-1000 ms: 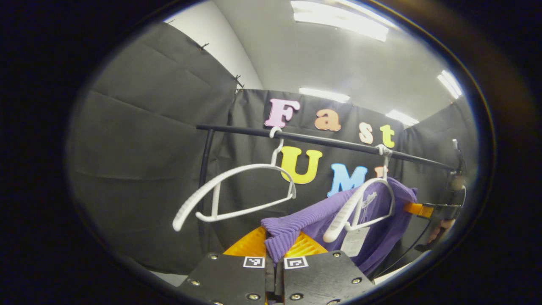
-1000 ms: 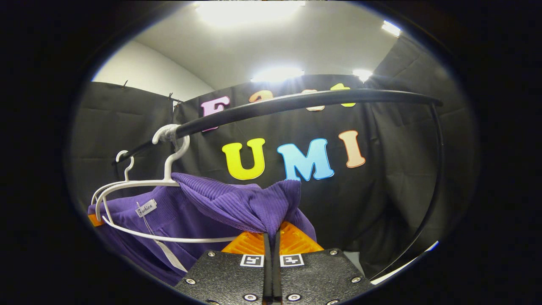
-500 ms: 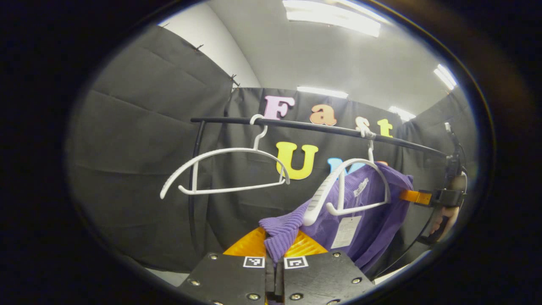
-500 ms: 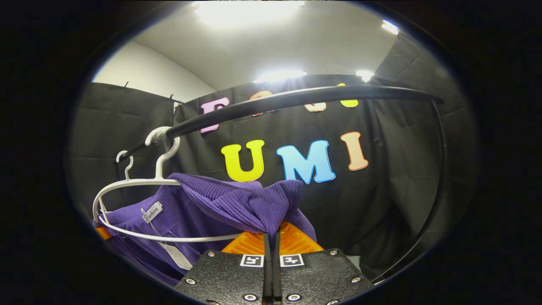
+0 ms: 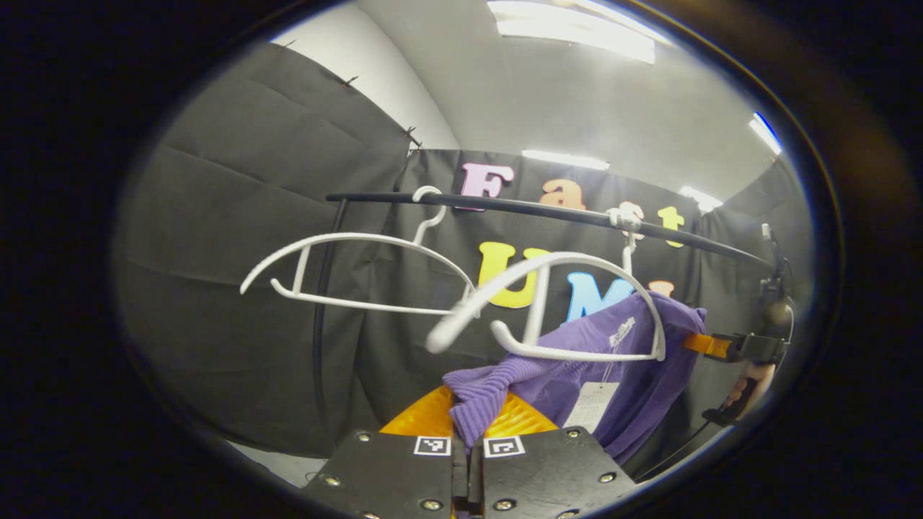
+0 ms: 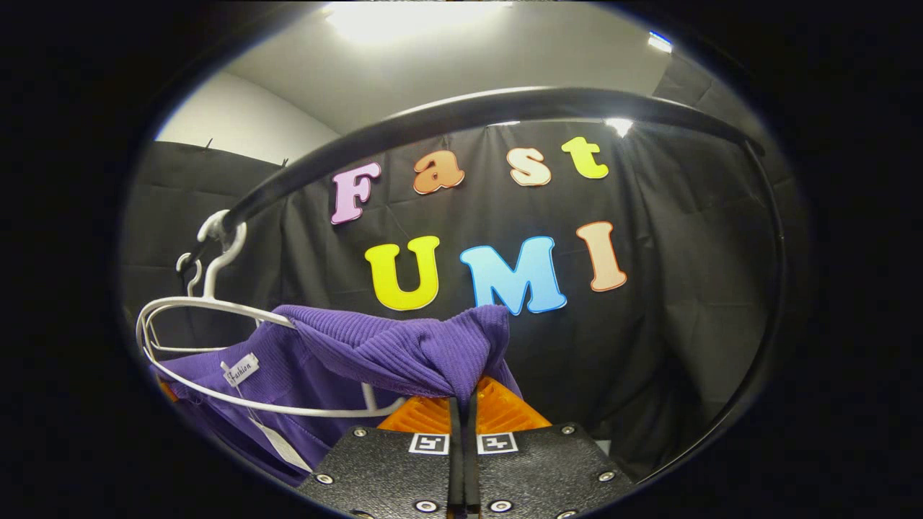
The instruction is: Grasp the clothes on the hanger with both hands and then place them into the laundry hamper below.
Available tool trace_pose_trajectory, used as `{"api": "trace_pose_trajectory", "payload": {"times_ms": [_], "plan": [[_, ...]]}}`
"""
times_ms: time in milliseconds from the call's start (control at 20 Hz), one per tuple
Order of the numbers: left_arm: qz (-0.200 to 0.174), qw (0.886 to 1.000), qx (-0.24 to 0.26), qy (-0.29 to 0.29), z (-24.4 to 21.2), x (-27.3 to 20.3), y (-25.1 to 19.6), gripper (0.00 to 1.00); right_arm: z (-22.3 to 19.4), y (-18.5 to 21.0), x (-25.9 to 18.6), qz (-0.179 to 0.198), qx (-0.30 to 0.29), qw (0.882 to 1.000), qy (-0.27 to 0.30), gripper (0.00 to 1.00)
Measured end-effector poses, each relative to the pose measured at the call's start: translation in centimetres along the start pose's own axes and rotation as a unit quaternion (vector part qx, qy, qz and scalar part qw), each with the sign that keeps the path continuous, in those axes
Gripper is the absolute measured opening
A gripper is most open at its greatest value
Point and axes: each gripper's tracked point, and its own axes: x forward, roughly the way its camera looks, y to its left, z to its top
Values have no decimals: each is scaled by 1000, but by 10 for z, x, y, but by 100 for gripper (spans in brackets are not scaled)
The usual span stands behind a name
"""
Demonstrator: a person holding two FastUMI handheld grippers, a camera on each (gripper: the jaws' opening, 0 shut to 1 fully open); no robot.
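A purple ribbed garment (image 5: 577,371) (image 6: 375,353) stretches between both grippers, partly draped on a white hanger (image 5: 555,303) (image 6: 209,346) that hooks on the black rail (image 5: 519,209) (image 6: 447,119). The hanger's near arm sticks out bare, free of the cloth. My left gripper (image 5: 467,425) is shut on one ribbed edge of the garment. My right gripper (image 6: 461,404) is shut on the other ribbed edge; it also shows far right in the left gripper view (image 5: 721,346), with a hand behind it. A paper tag (image 5: 590,407) dangles from the garment.
An empty white hanger (image 5: 346,270) hangs on the rail to the left of the loaded one. The rail's black upright (image 5: 321,317) stands at the left end, and its curved right post (image 6: 764,317) bends down on the right. Black cloth walls close in all round.
The loaded hanger has swung and tilted up, its near arm sliding free of the purple garment. The right gripper has dropped under the rail. Both grippers keep their hold.
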Motion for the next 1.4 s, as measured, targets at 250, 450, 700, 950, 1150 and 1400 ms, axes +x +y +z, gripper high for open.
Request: {"api": "trace_pose_trajectory", "payload": {"times_ms": [250, 450, 700, 950, 1150, 1400], "plan": [[2, 1000, 14, 4, -9, 6, -30, 1, -1, -14, 8, 7, -38, 999, -10, 0], [1, 1000, 21, 13, -18, 21, -51, 1, -1, -24, 14, 5, -67, 998, -21, 0], [-15, 999, 43, 22, -26, 30, -96, 1, -9, -60, 20, -17, -38, 999, -4, 0], [-33, 997, 53, 38, -42, 31, -128, 2, -31, -66, 8, -14, -22, 999, 21, 0], [-50, 995, 61, 62, -58, 38, -153, 1, -46, -76, 1, -17, -23, 999, 41, 0], [-76, 991, 50, 102, -84, 32, -168, 1, -58, -99, -22, -41, -7, 997, 68, 0]]}}
